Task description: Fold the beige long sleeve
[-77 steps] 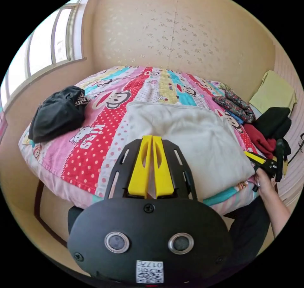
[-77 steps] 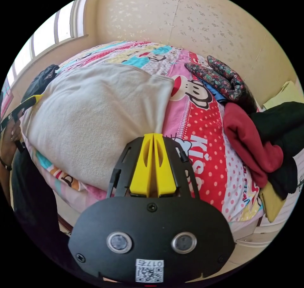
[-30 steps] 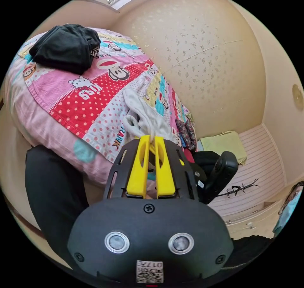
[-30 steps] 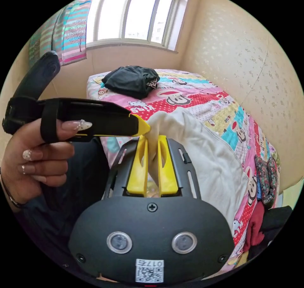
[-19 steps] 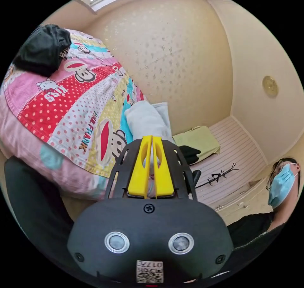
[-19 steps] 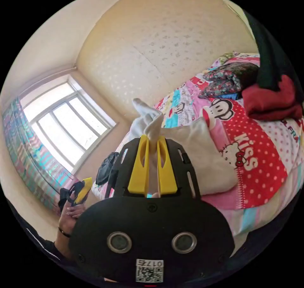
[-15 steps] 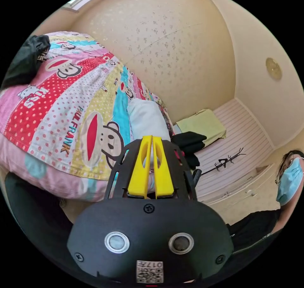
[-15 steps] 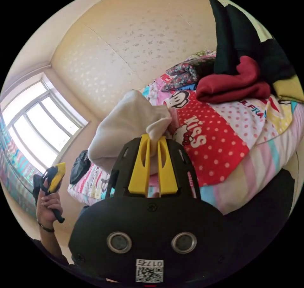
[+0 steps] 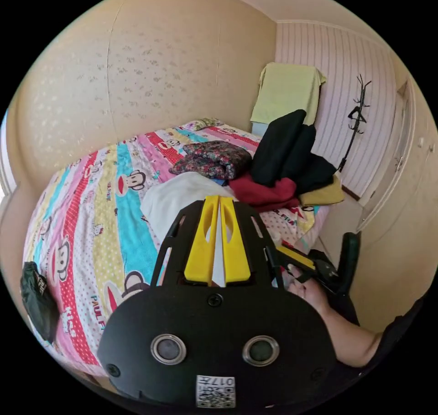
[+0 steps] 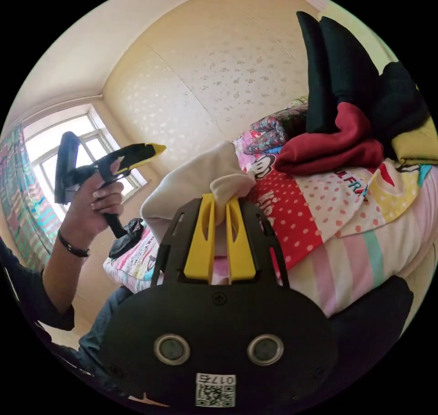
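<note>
A: What is held closest to the camera?

B: In the right gripper view, the beige long sleeve (image 10: 191, 177) is pinched between the jaws of the right gripper (image 10: 219, 200). It is bunched up in a soft lump at 12 o'clock, just above the jaws. Its lower edge is laid on the cartoon bed sheet (image 10: 328, 214).

A: And the left gripper (image 10: 155, 149)?

B: It is held up in a hand (image 10: 98, 196) at 10 o'clock, well apart from the top. Its jaws are pressed together and nothing is held in them.

A: What has been changed?

B: A moment ago the top was spread flat and wide on the bed, and it was pinched by both grippers. Now it has been gathered up small, let go by the left gripper, and carried across the bed.

A: What is seen farther off?

B: A red garment (image 10: 337, 145) is seen at 2 o'clock, with black clothes (image 10: 346, 68) heaped on it. A flowered garment (image 10: 278, 127) is tucked behind, at 1 o'clock. The window (image 10: 43, 159) is seen far off at 9 o'clock.

A: What is meant by that?

B: The folding seems to be nearly finished. The top is probably being set down near the pile and only needs to be let go.
</note>
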The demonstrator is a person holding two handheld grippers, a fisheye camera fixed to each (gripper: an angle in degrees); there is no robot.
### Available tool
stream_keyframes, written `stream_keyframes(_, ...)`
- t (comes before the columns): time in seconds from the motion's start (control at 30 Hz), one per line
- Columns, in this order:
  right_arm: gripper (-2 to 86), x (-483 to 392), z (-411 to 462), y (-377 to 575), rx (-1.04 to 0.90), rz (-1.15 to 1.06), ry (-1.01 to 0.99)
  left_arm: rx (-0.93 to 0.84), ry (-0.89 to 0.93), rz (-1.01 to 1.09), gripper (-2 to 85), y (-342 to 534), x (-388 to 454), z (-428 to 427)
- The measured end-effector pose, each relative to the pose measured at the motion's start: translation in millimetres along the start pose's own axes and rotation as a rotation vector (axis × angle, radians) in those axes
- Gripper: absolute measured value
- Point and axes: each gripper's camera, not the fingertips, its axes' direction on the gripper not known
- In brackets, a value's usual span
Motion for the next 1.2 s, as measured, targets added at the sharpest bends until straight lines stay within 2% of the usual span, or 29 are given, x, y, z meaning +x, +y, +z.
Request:
stream_keyframes(0.03,3.9,-4,-10,-4,0.061,-0.061,-0.056,-0.048,-0.058,0.002,-1.0,0,8,14)
stream_keyframes(0.1,4.0,-2,-16,-12,0.087,-0.068,-0.079,-0.143,-0.039,-0.03,-1.0,13,11,45)
stream_keyframes(0.17,4.2,20,3,-17,-0.095,0.067,0.084,-0.155,0.036,-0.072,-0.9,36,14,73)
stream_keyframes(0.23,4.4,39,28,-8,-0.302,0.137,0.217,-0.28,0.094,-0.02,-0.9,53,32,113)
stream_keyframes(0.27,4.5,44,29,-3,-0.287,0.142,0.205,-0.278,0.082,-0.006,-0.9,52,39,115)
stream_keyframes(0.3,4.5,46,27,-4,-0.272,0.157,0.194,-0.3,-0.008,0.057,-0.9,47,56,120)
stream_keyframes(0.4,5.2,45,33,-21,-0.37,0.18,0.244,-0.327,-0.147,0.152,-0.9,44,85,133)
stream_keyframes(0.5,6.6,43,25,-35,-0.398,0.203,0.281,-0.295,-0.139,0.134,-1.0,46,83,129)
stream_keyframes(0.6,6.9,56,11,-39,-0.353,0.259,0.194,-0.258,-0.071,0.081,-1.0,48,68,122)
stream_keyframes(0.7,6.3,81,22,-28,-0.439,0.326,0.011,-0.216,-0.022,0.05,-0.9,49,55,115)
stream_keyframes(0.8,4.9,86,5,-23,-0.302,0.41,-0.078,-0.108,0.112,-0.021,-0.9,57,29,89)
stream_keyframes(0.9,4.2,40,-6,-55,-0.156,0.283,-0.108,-0.046,0.367,-0.112,-0.8,73,-21,45)
stream_keyframes(0.93,4.1,10,-2,-74,-0.13,0.189,-0.137,-0.023,0.398,-0.145,-0.8,83,-46,23)
stream_keyframes(1.03,4.2,-70,35,-107,-0.122,0.014,-0.351,0.066,0.306,-0.315,-0.9,122,-115,-42)
stream_keyframes(1.13,4.8,-154,106,-97,-0.281,-0.109,-0.527,0.184,0.231,-0.553,-0.9,180,-185,-100)
stream_keyframes(1.2,5.4,-199,150,-65,-0.411,-0.204,-0.537,0.235,0.213,-0.698,-0.9,218,-221,-126)
